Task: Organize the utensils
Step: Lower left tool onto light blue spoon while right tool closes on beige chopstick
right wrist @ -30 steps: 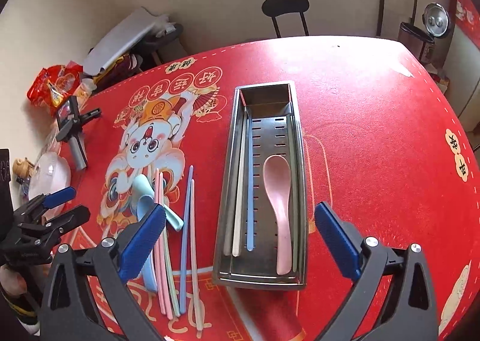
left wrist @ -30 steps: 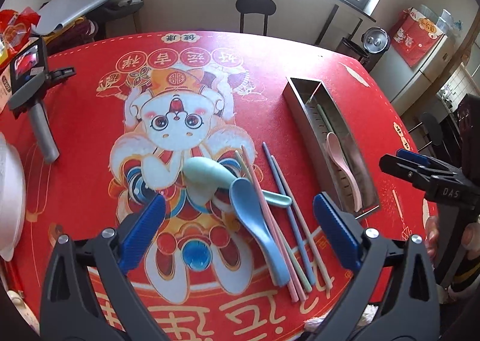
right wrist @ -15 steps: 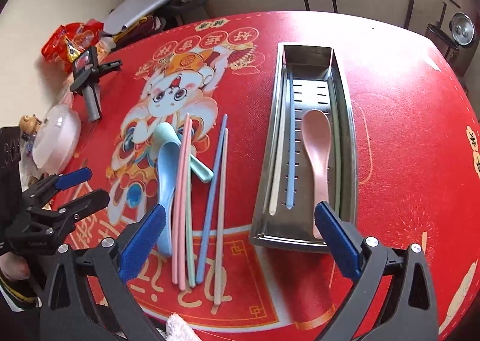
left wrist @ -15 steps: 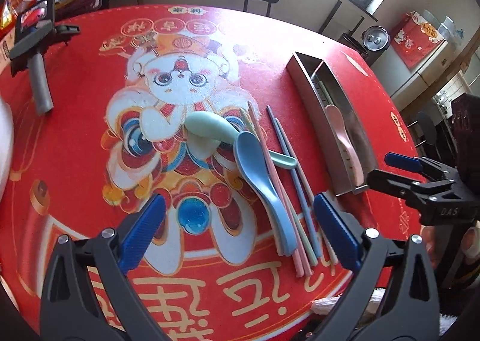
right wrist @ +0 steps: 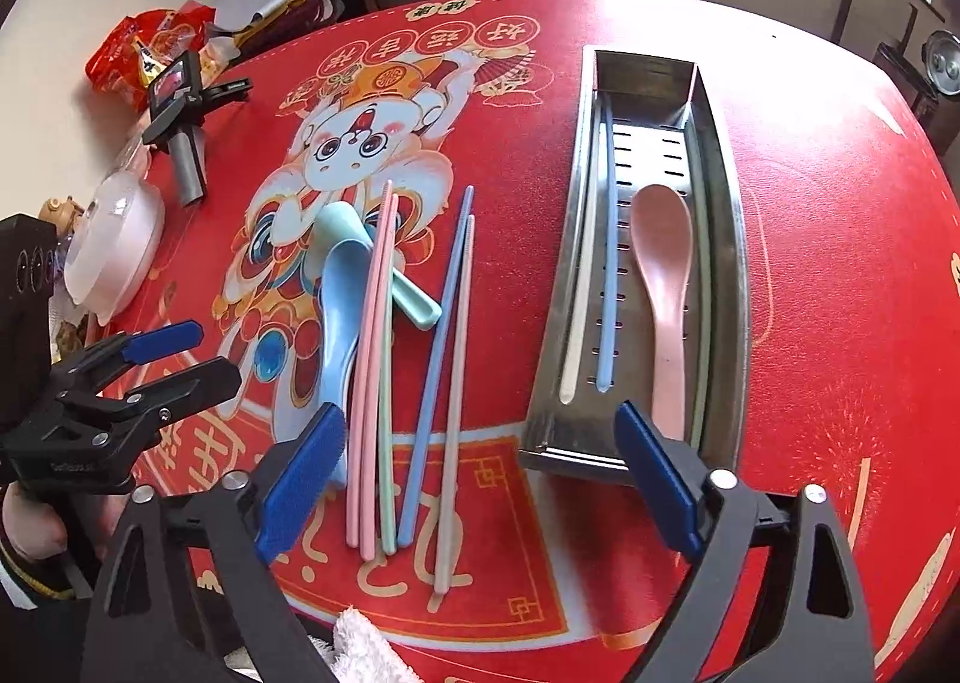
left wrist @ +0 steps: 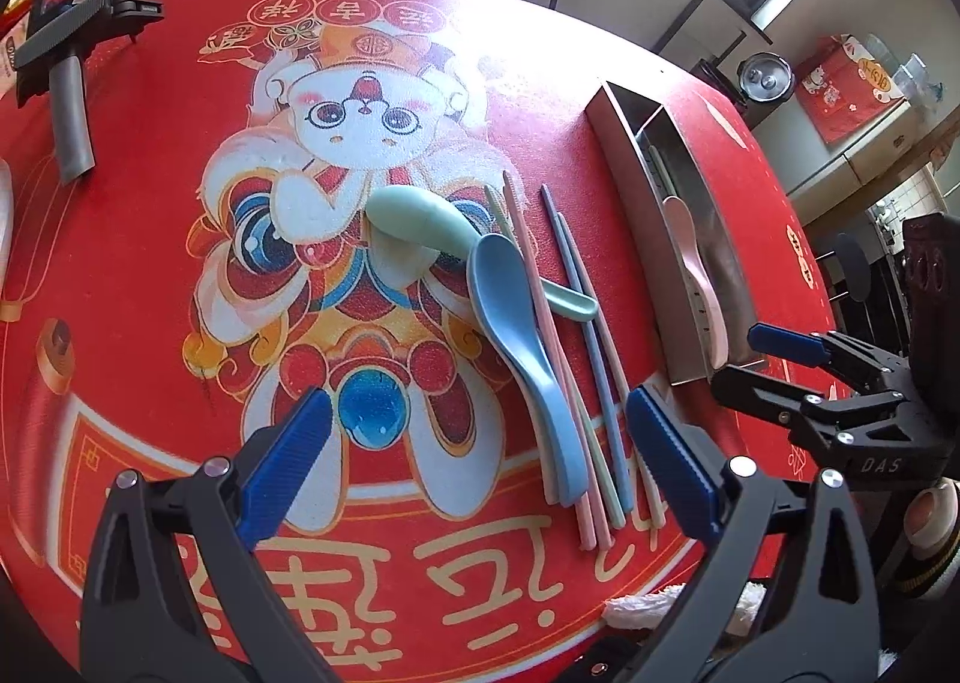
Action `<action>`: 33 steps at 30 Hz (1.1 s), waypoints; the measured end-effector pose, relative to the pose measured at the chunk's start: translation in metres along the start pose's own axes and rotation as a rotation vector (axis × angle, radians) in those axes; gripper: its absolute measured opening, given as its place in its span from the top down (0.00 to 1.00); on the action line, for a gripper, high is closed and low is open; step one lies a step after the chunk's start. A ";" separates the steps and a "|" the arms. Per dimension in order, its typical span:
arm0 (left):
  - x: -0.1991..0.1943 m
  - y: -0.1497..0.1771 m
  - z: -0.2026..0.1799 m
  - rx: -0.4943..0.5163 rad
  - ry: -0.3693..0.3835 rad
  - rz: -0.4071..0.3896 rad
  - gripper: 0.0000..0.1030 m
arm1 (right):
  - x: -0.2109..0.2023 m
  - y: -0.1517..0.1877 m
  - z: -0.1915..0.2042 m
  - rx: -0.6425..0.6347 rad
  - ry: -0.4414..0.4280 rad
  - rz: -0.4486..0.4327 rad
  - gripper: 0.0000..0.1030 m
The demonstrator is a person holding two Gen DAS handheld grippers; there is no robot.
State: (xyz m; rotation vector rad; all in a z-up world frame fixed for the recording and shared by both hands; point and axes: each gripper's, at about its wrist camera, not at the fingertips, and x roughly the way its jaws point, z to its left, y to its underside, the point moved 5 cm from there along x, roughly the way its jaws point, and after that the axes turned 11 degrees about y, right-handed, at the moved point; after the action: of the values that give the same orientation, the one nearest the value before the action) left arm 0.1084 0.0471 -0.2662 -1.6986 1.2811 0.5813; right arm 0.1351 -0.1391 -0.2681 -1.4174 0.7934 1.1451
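On the red printed tablecloth (right wrist: 840, 323), between the two hand-held tools, lay the loose utensils: a light-blue plastic soup spoon (right wrist: 339, 299) overlapping a mint-green plastic spoon (left wrist: 420, 218), two pink plastic chopsticks (right wrist: 372, 371), a pale green chopstick (right wrist: 387, 413), and, just beside them, a blue chopstick (right wrist: 435, 365) and a beige chopstick (right wrist: 455, 401). To their right stood the long perforated stainless-steel tray (right wrist: 729, 239), already holding a pink spoon (right wrist: 663, 287), a blue and a cream chopstick and a pale green one along its wall. The right gripper (right wrist: 480, 479) hung over the near ends of the loose chopsticks with its blue-padded jaws closing, the chopstick ends between them but no pad yet touching anything. The left gripper (left wrist: 474, 464) hovered with its jaws spread wide and empty, the blue spoon's handle and the chopstick ends lying between them. These pieces looked light, stiff and smooth (likely to slide or roll on the cloth), so a thin chopstick probably wanted a pinch near its thicker end, square across the shaft. The spoons seemed best taken by the handle, since the rounded bowls would slip from flat pads.
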 end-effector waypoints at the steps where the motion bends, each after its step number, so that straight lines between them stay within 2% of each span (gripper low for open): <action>1: 0.000 0.000 0.001 -0.002 0.000 -0.001 0.06 | 0.001 0.001 0.001 -0.004 -0.002 0.004 0.26; 6: -0.004 0.002 0.003 -0.012 0.007 -0.008 0.10 | 0.003 0.006 0.008 -0.020 -0.024 0.019 0.44; 8: -0.004 0.003 0.003 -0.015 0.026 -0.001 0.20 | 0.003 0.009 0.012 -0.037 -0.034 0.030 0.58; 9: -0.003 0.004 0.002 -0.013 0.033 0.008 0.31 | 0.004 0.011 0.014 -0.048 -0.039 0.037 0.62; 11: 0.000 0.006 0.000 -0.005 0.037 0.021 0.38 | 0.008 0.015 0.018 -0.063 -0.040 0.054 0.76; 12: 0.001 0.007 -0.001 -0.003 0.044 0.023 0.41 | 0.010 0.016 0.020 -0.069 -0.040 0.064 0.78; 13: 0.003 0.008 -0.004 0.002 0.056 0.027 0.49 | 0.013 0.018 0.021 -0.075 -0.035 0.074 0.81; 16: 0.011 0.009 -0.009 0.016 0.076 0.051 0.56 | 0.022 0.021 0.024 -0.090 -0.018 0.107 0.82; 22: 0.026 0.008 -0.016 0.037 0.090 0.083 0.58 | 0.040 0.021 0.029 -0.127 0.026 0.145 0.82; 28: 0.034 0.008 -0.014 0.014 0.116 0.108 0.58 | 0.050 0.018 0.036 -0.177 0.061 0.155 0.82; 29: 0.036 0.008 -0.014 0.014 0.122 0.112 0.58 | 0.052 0.017 0.037 -0.185 0.066 0.160 0.85; 33: 0.042 0.009 -0.019 0.034 0.146 0.130 0.66 | 0.057 0.015 0.038 -0.194 0.098 0.167 0.88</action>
State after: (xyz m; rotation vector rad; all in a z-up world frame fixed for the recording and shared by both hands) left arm 0.1123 0.0094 -0.2935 -1.6635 1.5055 0.5157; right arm 0.1306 -0.0978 -0.3241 -1.6005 0.9028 1.3170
